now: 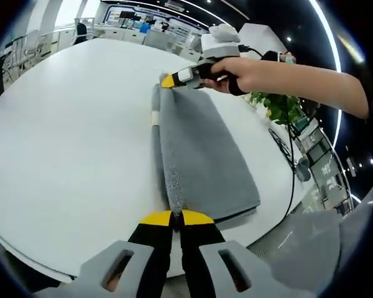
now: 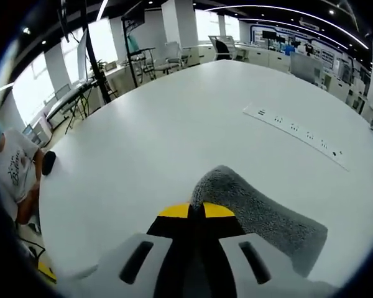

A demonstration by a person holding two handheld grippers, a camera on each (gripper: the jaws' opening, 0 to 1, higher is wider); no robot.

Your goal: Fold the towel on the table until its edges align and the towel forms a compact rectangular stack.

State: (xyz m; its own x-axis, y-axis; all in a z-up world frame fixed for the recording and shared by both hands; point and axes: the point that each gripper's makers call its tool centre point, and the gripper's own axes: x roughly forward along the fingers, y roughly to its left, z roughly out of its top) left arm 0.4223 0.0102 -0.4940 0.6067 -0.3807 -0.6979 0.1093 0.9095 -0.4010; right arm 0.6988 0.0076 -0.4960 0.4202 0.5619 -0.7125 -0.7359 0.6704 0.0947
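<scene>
A grey towel lies on the white table, folded lengthwise with a raised ridge along its left side. My left gripper is shut on the towel's near corner, its yellow tips pressed together. My right gripper, held by a hand, pinches the far corner of the same towel. In the right gripper view that gripper is shut on a bunched grey towel corner, which lifts slightly off the table.
A power strip slot runs across the table's far side. A person in a white shirt sits at the left table edge. A potted plant and cables hang past the right edge. Desks and chairs stand beyond.
</scene>
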